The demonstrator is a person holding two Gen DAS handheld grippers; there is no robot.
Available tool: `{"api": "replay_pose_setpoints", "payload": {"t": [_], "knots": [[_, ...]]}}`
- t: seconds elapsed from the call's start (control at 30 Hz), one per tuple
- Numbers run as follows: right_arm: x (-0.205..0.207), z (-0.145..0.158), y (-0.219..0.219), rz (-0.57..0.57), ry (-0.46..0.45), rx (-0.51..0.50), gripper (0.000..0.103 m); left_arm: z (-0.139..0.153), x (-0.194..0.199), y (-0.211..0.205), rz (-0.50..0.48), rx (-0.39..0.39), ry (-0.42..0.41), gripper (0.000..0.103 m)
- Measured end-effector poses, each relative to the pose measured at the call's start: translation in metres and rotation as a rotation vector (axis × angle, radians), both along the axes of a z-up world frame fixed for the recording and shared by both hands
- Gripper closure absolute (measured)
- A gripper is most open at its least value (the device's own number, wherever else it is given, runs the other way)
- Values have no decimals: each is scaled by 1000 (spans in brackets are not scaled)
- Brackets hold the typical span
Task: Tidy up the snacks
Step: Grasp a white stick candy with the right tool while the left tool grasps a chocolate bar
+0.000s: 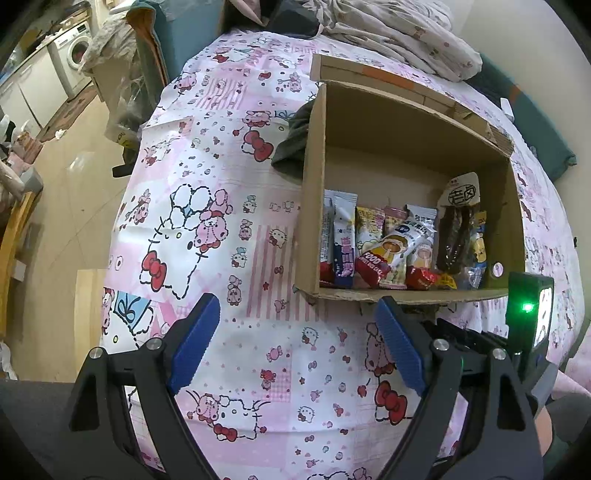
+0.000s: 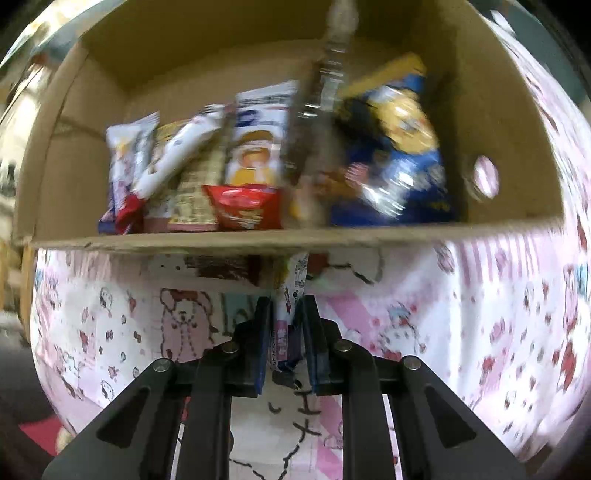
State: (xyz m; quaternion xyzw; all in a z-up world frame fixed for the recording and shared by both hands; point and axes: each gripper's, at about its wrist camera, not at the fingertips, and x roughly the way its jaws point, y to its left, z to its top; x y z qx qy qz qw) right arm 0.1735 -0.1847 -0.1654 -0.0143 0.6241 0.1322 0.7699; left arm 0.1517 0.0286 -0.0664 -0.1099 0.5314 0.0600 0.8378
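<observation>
My left tongs [image 1: 295, 332] stand wide apart with nothing between the blue ribbed pads [image 1: 195, 339], hovering above the pink-and-white cartoon-print cloth [image 1: 229, 206] that covers the surface, just short of the open brown cardboard box [image 1: 314, 177]. I cannot tell whether that surface is a desk or a bed. Inside the box, a row of wrapped snack packets [image 1: 388, 247] stands upright against the near wall; among them I note a white-and-blue stick packet [image 1: 343, 240], a red-ended rice-cake packet [image 1: 384, 258] lying tilted across the others, and a tall clear packet with dark brown contents [image 1: 456, 229] toward the right side. A dark green cloth [image 1: 291, 144] lies against the outside of the box's left wall. Crumpled pale floral bedding [image 1: 399, 33] sits beyond the box. My right tongs [image 2: 285, 325] are closed narrow on a slim white printed snack packet [image 2: 291, 295], held upright just in front of the box's near wall [image 2: 258, 240] and above the cloth. The right view is motion-blurred, so the packet's printing is unreadable; a blue-and-yellow foil bag [image 2: 402, 147] shows in the box's right part.
</observation>
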Motion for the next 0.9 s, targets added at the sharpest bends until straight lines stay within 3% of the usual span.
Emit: {"api": "replay_pose_setpoints", "payload": {"t": [0.07,0.17,0.23,0.47,0.63,0.77,0.9], "knots": [[-5,1,14,87,26,35,85,0,0,6,20,1,2,19],[-34,20,46,342,24,118,86,1,0,18,58,2,5,19],[-52,34,49,397,26,152,86,0,-1,27,96,6,18,19],[-44,61,6,163,37,238,86,-17,-4,39,170,-57,81,19],[-38,77,-31,-38,17,291,86,-38,-7,9,139,-58,128,19],[-35,79,-50,-133,-17,327,86,-59,-4,-18,119,-73,172,31],[-31,77,-57,-190,-22,345,86,-85,7,-37,89,-52,217,31]]}}
